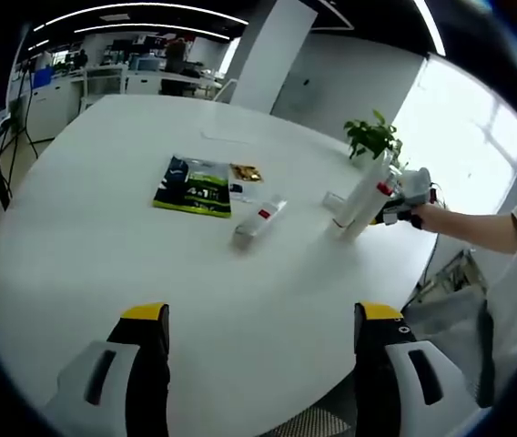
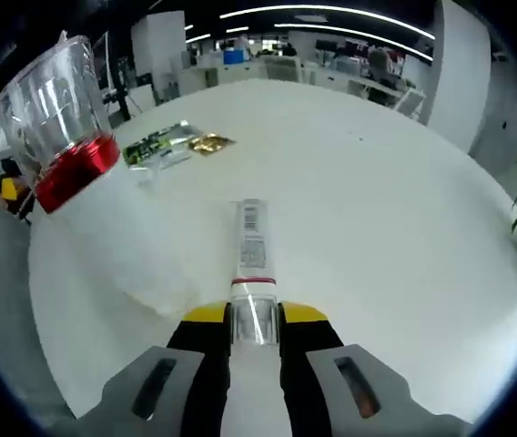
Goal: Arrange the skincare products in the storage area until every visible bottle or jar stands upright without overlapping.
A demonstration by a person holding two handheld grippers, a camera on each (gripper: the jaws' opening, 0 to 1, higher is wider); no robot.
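Your right gripper (image 2: 255, 320) clamps a lying tube (image 2: 253, 250); left gripper (image 1: 258, 332) is released. No product stands upright yet.

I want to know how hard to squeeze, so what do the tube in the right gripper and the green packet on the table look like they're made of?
The tube looks like matte white plastic with a clear glossy cap; the cap shows highlights between the right gripper fingers. The green packet seems to be shiny foil or plastic film, since its surface glints; which one is unclear.

Cut-off white bottle (image 2: 104, 218), top-left edge
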